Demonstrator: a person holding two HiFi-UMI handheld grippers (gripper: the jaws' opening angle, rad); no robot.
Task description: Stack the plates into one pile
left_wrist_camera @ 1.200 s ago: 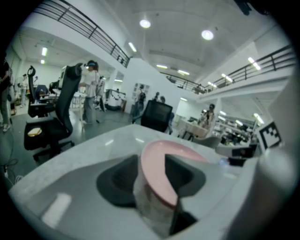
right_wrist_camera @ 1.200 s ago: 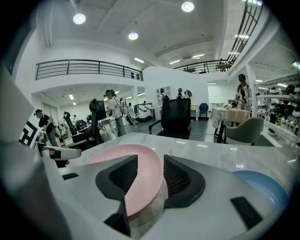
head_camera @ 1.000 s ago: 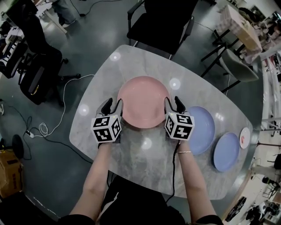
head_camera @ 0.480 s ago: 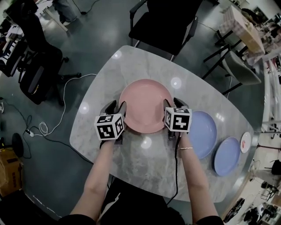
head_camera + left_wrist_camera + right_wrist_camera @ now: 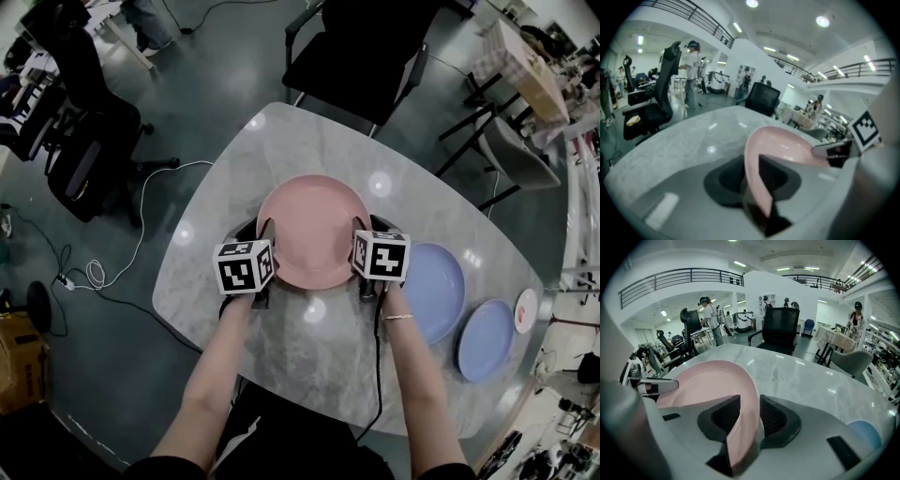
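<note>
Closest in, the left hand-held gripper [image 5: 752, 176] has the rim of the pink plate [image 5: 314, 230] between its dark pads. Its jaws have just been closing and are now narrowed onto that edge, pinching it. It's the same story for the right hand-held gripper [image 5: 749, 416] on the opposite rim, where the jaws have just closed and the ribbed pads press either side of the lip.

The plate is round, shallow, smooth and glossy with an upturned edge, and it lies mid-table. The table [image 5: 309, 347] is grey marbled stone, polished enough to mirror the ceiling lights.

The head view adds a large blue plate [image 5: 433, 292] just right of the right gripper, with a small blue plate [image 5: 486, 339] beside it. The right gripper view catches only a blue sliver of these. Farthest off, a black chair [image 5: 361, 47] stands at the table's far edge.
</note>
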